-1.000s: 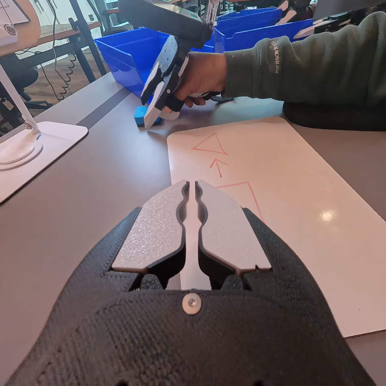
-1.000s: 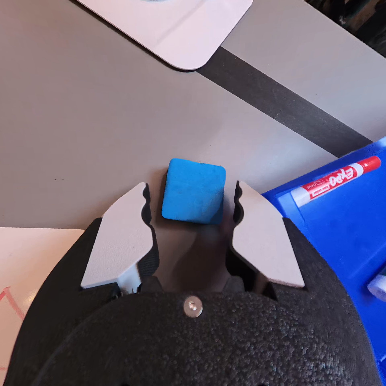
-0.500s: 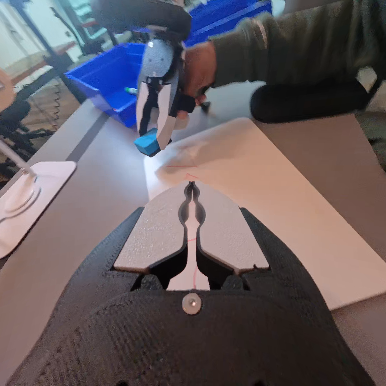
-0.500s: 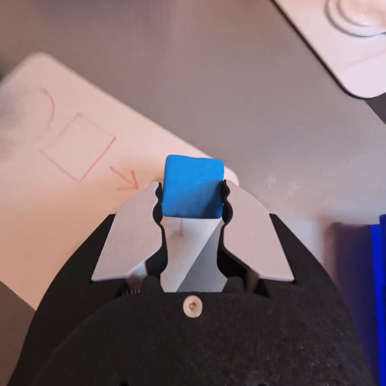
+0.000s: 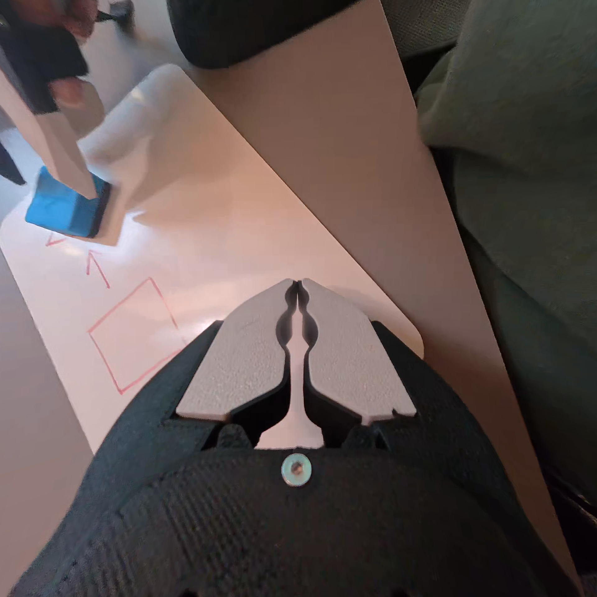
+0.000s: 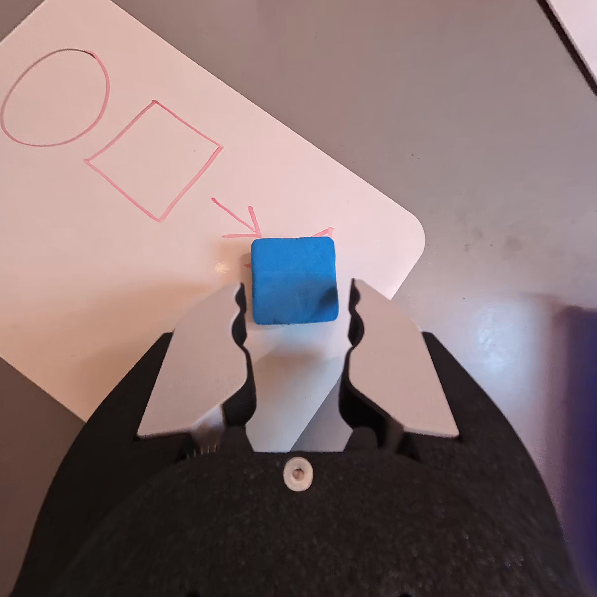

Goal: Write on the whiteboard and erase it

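The white whiteboard (image 6: pixel 97 290) lies flat on the grey table and bears a red circle (image 6: pixel 105 87), a square (image 6: pixel 155 161) and an arrow (image 6: pixel 239 219). My right gripper (image 6: pixel 297 284) is shut on the blue eraser (image 6: pixel 294 277) and holds it down on the board's corner, over the red triangle, of which only a tip (image 6: pixel 326 232) shows. The eraser also shows at the far left of the left wrist view (image 5: pixel 64 206), under a finger of the right gripper (image 5: pixel 74 168). My left gripper (image 5: pixel 297 284) is shut and empty, low over the board (image 5: pixel 258 210) near its edge.
The grey table (image 6: pixel 452 129) surrounds the board. A blurred blue bin (image 6: pixel 578 387) is at the right edge. A white lamp base corner (image 6: pixel 581 26) is at the top right. A person's green sleeve (image 5: pixel 517 161) and a dark pad (image 5: pixel 242 32) lie beyond the board.
My right gripper closed on the eraser on the table, lifted it and brought it down onto the triangle on the board. My left gripper closed fully and turned to the right over the board.
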The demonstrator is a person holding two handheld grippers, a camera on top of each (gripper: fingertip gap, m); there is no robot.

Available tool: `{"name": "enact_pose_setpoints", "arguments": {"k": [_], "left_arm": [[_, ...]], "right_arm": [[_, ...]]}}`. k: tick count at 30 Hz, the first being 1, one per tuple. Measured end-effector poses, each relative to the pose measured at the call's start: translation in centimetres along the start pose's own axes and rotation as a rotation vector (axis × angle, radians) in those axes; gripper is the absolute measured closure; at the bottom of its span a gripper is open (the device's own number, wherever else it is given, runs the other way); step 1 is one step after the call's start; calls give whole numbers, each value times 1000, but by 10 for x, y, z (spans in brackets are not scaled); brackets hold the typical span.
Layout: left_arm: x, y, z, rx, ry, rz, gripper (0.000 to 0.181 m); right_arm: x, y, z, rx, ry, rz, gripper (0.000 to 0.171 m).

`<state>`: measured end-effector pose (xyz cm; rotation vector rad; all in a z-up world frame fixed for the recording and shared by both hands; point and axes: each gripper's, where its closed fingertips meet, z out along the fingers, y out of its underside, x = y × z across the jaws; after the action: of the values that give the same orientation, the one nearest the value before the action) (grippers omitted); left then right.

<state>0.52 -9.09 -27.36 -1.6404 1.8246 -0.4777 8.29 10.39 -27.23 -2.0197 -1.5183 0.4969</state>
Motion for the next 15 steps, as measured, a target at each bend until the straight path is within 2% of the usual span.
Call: {"name": "enact_pose_setpoints", "arguments": {"k": [1, 7, 10, 12, 13, 15], "left_arm": [[3, 4, 1, -17, 15, -5, 181], [10, 17, 6, -87, 37, 25, 181], [10, 18, 5, -119, 17, 54, 181], [8, 19, 5, -111, 16, 37, 181], [8, 18, 5, -106, 20, 32, 181], [7, 18, 6, -100, 6, 41, 181]], "right_arm": [[0, 1, 2, -3, -4, 4, 119], [-27, -12, 16, -21, -3, -95, 122], [3, -15, 20, -18, 95, -32, 122], [30, -3, 13, -17, 88, 114, 122], [32, 3, 8, -32, 87, 123, 122], [0, 6, 5, -71, 35, 55, 122]]}}
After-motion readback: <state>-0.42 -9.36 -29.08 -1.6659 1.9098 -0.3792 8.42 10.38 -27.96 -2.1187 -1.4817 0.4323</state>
